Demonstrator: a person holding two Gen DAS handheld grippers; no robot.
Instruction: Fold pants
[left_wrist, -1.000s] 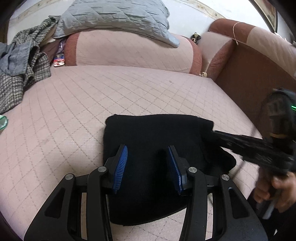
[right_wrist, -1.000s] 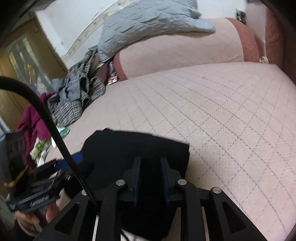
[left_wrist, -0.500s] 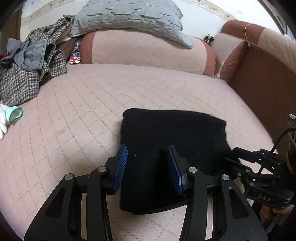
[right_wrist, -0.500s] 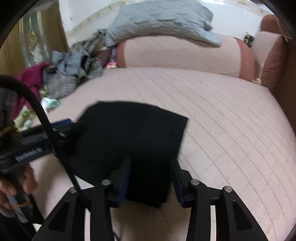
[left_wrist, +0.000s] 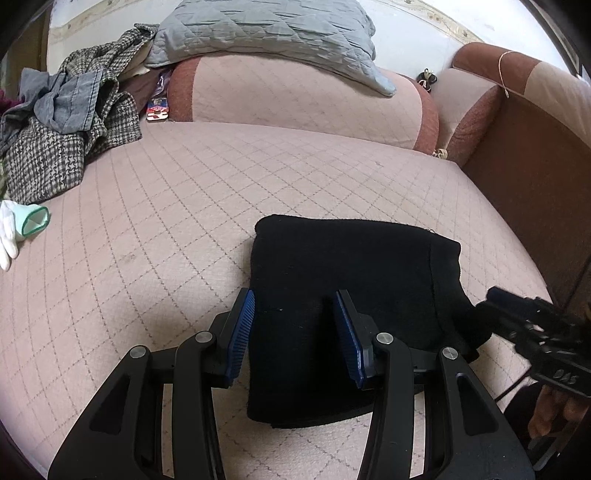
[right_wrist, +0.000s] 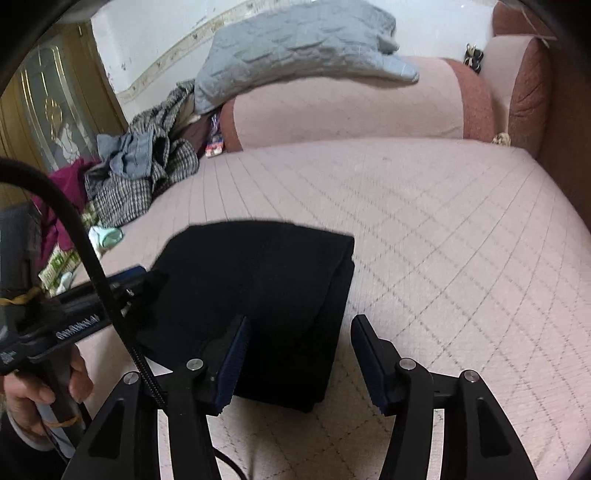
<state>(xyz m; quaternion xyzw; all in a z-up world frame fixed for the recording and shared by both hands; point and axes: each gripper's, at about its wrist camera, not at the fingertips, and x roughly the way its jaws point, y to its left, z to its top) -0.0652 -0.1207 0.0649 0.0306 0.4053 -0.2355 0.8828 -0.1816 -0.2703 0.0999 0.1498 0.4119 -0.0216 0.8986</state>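
Pink quilted bedding (left_wrist: 207, 206) covered the bed, with a grey pillow (left_wrist: 266, 33) on a bolster at the far side and a heap of checked clothes (left_wrist: 62, 129) at the far left. Black pants (left_wrist: 343, 295), folded into a compact block, lay flat on the near part of the bed. The left gripper (left_wrist: 293, 334) was held over the near left part of the pants, its jaws apart and gripping nothing. The right gripper (right_wrist: 301, 349) had just been opened; its jaws straddled the near right edge of the pants (right_wrist: 258, 295), released.
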